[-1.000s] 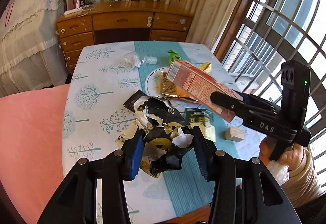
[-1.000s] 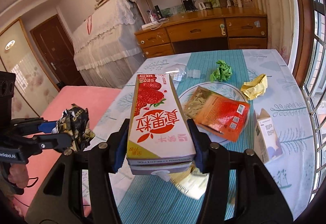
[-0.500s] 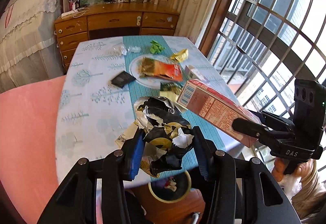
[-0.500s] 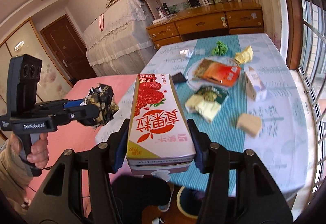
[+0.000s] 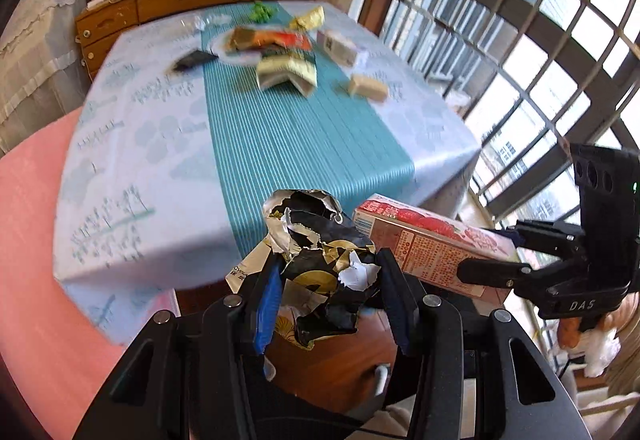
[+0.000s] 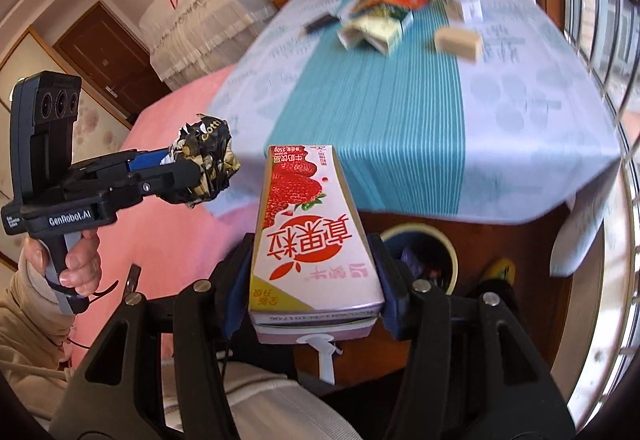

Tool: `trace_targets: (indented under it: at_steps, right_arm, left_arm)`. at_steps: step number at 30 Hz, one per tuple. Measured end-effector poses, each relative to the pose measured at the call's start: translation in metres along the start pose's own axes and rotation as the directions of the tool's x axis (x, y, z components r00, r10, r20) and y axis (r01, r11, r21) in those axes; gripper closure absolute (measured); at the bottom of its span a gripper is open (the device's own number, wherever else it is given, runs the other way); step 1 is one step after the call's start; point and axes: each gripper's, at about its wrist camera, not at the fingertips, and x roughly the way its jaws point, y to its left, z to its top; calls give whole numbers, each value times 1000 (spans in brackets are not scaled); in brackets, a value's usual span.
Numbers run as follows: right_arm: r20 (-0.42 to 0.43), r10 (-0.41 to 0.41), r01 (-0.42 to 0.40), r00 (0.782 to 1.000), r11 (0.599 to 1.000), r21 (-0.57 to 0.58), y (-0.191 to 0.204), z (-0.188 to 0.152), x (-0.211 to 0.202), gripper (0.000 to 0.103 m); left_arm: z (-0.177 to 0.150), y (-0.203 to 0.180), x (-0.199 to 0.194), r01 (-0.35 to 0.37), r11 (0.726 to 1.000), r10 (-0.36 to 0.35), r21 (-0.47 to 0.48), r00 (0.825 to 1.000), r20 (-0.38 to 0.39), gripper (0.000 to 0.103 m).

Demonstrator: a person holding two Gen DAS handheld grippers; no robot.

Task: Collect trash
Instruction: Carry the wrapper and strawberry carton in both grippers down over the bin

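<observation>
Right now I have both grippers off the near edge of the table [image 5: 120,144], each carrying trash. My left gripper [image 5: 328,300] has its jaws clamped on a crumpled black-and-gold wrapper [image 5: 320,264], with torn silver foil and white paper scraps showing in the wad. In the right wrist view that same wad [image 6: 206,160] sticks out past the fingers, held above the pink surface beside the table.

My right gripper [image 6: 314,280] has its jaws pressed against the 2 long sides of a pink strawberry milk carton [image 6: 312,232], marked 250g, its white straw [image 6: 326,356] hanging from the end nearest the camera. From the left wrist view the carton [image 5: 432,248] lies nearly level, just beside the wrapper, beyond the table's near corner.

Below the table's near edge stands a round bin with a yellow rim [image 6: 424,256], dark scraps inside; the carton's far end sits just left of it in the right wrist view.

Back on the table's teal striped runner [image 5: 288,144], well apart from both grippers, lie an opened green-and-cream packet [image 5: 288,70], a tan block [image 5: 368,86], a small white carton [image 5: 338,46], a red wrapper on a plate [image 5: 276,38], a dark flat packet [image 5: 192,58], a yellow crumpled paper [image 5: 310,16] and a green crumpled scrap [image 5: 260,8]. These are motion-blurred.
</observation>
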Motion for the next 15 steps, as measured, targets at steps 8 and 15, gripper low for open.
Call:
trace_targets:
  at_steps: [8, 15]
  right_arm:
    - [-167, -45, 60, 985, 994, 91, -31, -36, 68, 52]
    - [-287, -141, 192, 948, 968, 160, -72, -56, 156, 52]
  left_arm:
    - [-56, 3, 108, -13, 999, 21, 37, 978, -207, 57]
    - [-78, 14, 207, -97, 994, 108, 50, 941, -321, 57]
